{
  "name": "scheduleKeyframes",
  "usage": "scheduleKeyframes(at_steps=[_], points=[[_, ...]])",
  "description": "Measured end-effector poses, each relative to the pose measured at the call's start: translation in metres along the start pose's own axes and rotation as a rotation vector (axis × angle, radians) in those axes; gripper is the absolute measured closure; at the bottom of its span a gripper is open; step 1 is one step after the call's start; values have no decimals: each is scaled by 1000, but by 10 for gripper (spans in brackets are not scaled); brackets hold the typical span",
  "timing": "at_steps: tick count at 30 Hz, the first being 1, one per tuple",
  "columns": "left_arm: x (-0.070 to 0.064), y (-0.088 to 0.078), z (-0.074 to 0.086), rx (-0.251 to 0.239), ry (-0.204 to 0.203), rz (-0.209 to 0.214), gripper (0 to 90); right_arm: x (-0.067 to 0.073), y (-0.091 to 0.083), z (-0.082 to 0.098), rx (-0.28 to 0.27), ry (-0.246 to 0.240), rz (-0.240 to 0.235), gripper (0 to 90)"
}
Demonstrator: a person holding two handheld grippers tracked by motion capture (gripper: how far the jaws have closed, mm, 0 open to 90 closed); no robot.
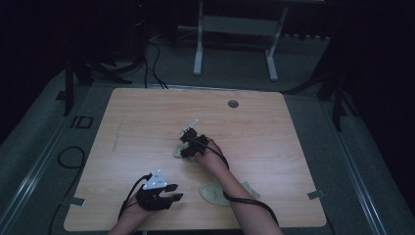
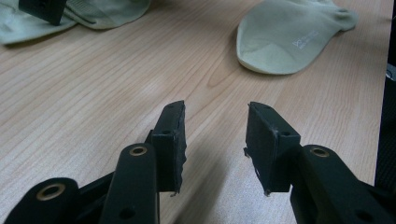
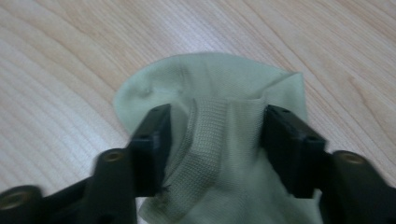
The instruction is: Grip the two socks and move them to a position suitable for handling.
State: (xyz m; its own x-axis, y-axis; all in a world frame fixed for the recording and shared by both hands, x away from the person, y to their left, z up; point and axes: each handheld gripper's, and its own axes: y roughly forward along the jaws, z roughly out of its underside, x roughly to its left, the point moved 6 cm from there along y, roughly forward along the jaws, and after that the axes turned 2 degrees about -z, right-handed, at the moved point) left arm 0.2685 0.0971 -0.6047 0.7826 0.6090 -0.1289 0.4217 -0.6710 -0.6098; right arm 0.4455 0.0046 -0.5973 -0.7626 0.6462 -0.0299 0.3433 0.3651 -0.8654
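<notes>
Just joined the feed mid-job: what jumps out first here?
The right tool sits at the middle of the wooden table, its jaws straddling a bunched pale green sock. A second sock lies flat near the front edge, and the left tool rests beside it, open with nothing between its jaws.

The left tool [image 1: 169, 192] sits low by the near edge of the surface [image 1: 147, 122], its forearm coming in from below, jaws parted with nothing between them. The right forearm stretches forward to mid-surface; the right tool [image 3: 215, 135] points down, jaws set apart, straddling cloth.
</notes>
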Motion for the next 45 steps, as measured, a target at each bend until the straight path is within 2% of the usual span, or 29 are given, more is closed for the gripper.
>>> scheduleKeyframes(at_steps=[3, 5, 7, 9, 10, 14, 16, 17, 20, 21, 22, 25, 27, 30, 33, 35, 42, 44, 45], points=[[-1, 1, 0, 7, 3, 2, 554, 1, -2, -1, 12, -20, -8, 600], [-1, 2, 0, 7, 6, 5, 554, -1, -3, -1, 19, -20, 8, 727], [-2, 3, 0, 4, 5, 7, 554, -2, -3, 0, 19, -9, 16, 789], [-2, 3, 0, 3, 4, 8, 554, -4, -5, 0, 23, 7, 7, 802], [-3, 4, 1, 6, -2, 22, 554, -5, -10, 0, 15, 2, 22, 806], [-5, 6, 1, 15, 9, 22, 554, -17, -33, 2, -22, 37, 34, 810], [-5, 6, 1, 15, 9, 22, 554, -19, -38, 2, -28, 38, 37, 810], [-6, 6, 1, 16, 14, 21, 554, -26, -52, 5, -47, 58, 50, 810], [-6, 6, 1, 15, 10, 20, 553, -37, -68, 12, -59, 72, 81, 811], [-5, 6, 1, 15, 8, 17, 553, -37, -68, 12, -59, 72, 81, 811], [-5, 6, 1, 13, 5, 16, 554, -44, -79, 19, -62, 76, 94, 811], [-4, 6, 1, 12, -2, 13, 554, -54, -95, 30, -65, 86, 121, 815], [-4, 6, 1, 13, -1, 14, 554, -60, -105, 39, -67, 84, 146, 815], [-4, 8, 1, 16, 0, 15, 554, -65, -117, 52, -81, 95, 156, 814], [-5, 9, 1, 20, 2, 20, 554, -65, -119, 61, -74, 98, 159, 814], [-7, 9, 0, 22, 7, 21, 554, -63, -112, 74, -61, 119, 146, 814], [-8, 13, -4, 20, 12, 27, 554, -58, -77, 98, 2, 176, 103, 799], [-7, 14, -7, 13, 13, 26, 554, -57, -68, 102, 16, 182, 91, 742], [-7, 14, -7, 13, 13, 26, 553, -56, -65, 104, 25, 183, 89, 685]])
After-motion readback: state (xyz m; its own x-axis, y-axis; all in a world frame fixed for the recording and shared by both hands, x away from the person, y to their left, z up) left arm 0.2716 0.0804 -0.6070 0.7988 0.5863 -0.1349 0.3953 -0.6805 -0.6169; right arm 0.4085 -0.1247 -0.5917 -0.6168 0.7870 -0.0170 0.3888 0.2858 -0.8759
